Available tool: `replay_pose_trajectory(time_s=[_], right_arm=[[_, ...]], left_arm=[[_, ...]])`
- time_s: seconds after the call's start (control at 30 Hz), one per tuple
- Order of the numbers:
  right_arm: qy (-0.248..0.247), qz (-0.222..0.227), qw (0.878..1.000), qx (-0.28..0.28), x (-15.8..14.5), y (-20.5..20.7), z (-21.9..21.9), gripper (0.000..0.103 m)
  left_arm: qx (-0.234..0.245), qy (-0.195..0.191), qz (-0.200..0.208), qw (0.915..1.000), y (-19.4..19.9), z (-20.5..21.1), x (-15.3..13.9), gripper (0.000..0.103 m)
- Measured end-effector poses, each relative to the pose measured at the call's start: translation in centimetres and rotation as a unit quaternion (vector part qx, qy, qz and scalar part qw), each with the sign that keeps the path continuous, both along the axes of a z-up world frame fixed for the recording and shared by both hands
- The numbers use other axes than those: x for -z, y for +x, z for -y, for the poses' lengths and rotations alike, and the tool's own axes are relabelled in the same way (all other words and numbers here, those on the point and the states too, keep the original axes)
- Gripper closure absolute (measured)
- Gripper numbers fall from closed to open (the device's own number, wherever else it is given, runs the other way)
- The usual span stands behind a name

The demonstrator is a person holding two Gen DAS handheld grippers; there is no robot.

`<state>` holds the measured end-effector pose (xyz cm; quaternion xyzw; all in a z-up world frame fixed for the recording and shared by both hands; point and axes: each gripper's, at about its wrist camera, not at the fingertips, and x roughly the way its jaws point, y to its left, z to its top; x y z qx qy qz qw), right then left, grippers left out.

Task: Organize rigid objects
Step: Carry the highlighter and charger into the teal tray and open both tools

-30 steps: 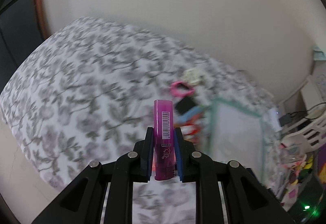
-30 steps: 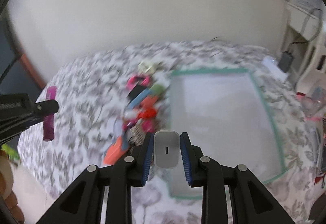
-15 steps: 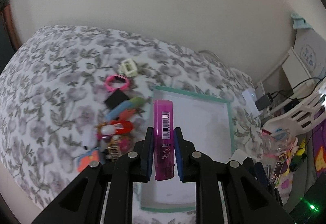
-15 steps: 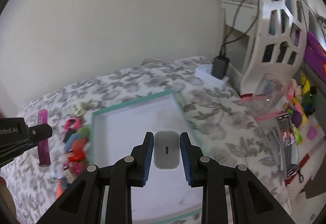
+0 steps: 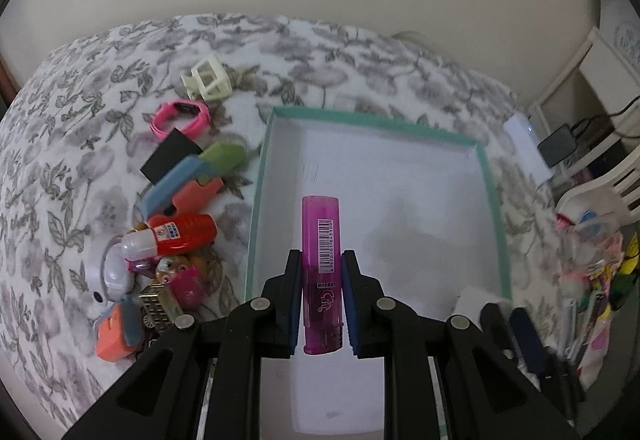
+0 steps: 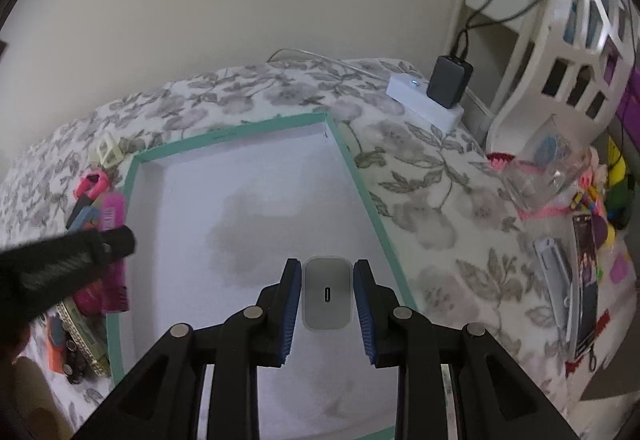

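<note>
My left gripper is shut on a purple lighter with a barcode label, held above the white floor of a teal-rimmed box. My right gripper is shut on a white USB charger, also over the same box. In the right wrist view the left gripper shows blurred at the box's left edge with the purple lighter. A heap of small objects lies left of the box: red bottle, blue and orange cases, pink watch, cream frame.
The box sits on a floral bedspread. A white power strip with a dark adapter lies at the bed's far right corner. A white plastic chair and a clutter of bags and toys crowd the right side.
Both grippers have come down and in over the box. The left one swung right from the open bedspread to above the box floor, still holding the lighter; the right one keeps its charger.
</note>
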<state>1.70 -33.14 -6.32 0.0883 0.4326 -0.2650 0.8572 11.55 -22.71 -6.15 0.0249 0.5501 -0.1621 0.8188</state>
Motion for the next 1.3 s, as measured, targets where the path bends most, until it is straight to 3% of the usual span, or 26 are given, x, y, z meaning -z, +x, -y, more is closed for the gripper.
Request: replay_pose_trajectory(time_s=[0.4,0.63,0.73,0.8,0.83,0.87,1.23,1.3], right_arm=[[0.012,-0.002,1.000,0.001,0.1,-0.1,0.1,0.073],[0.056,-0.013,0.998,0.012,0.5,-0.7,0.8,0.073],[0.076,-0.012,0.997,0.023,0.7,-1.2,1.3,0.066],[0.087,-0.003,0.996,0.030,0.6,-1.6,1.6,0.054],[0.094,0.003,0.995,0.033,0.4,-1.7,1.7,0.052],[0.097,0.006,0.995,0.035,0.3,-1.8,1.9,0.052],[0.123,0.066,0.987,0.082,-1.5,-3.7,3.9,0.052],[0.124,0.065,0.987,0.081,-1.5,-3.6,3.8,0.052]], left_arm=[[-0.004,0.007,-0.045,0.9989,0.4,0.0,2.9,0.083],[0.003,0.013,-0.055,0.9984,0.2,0.1,3.2,0.083],[0.004,0.013,-0.061,0.9981,0.2,0.0,3.3,0.082],[0.003,0.010,-0.061,0.9981,0.1,-0.1,3.0,0.071],[0.003,0.008,-0.060,0.9982,0.1,-0.2,2.9,0.066],[0.004,0.007,-0.058,0.9983,0.0,-0.3,2.6,0.060],[-0.016,-0.002,-0.042,0.9990,0.1,-1.8,-0.3,0.041],[-0.021,-0.003,-0.040,0.9990,0.2,-2.2,-0.7,0.032]])
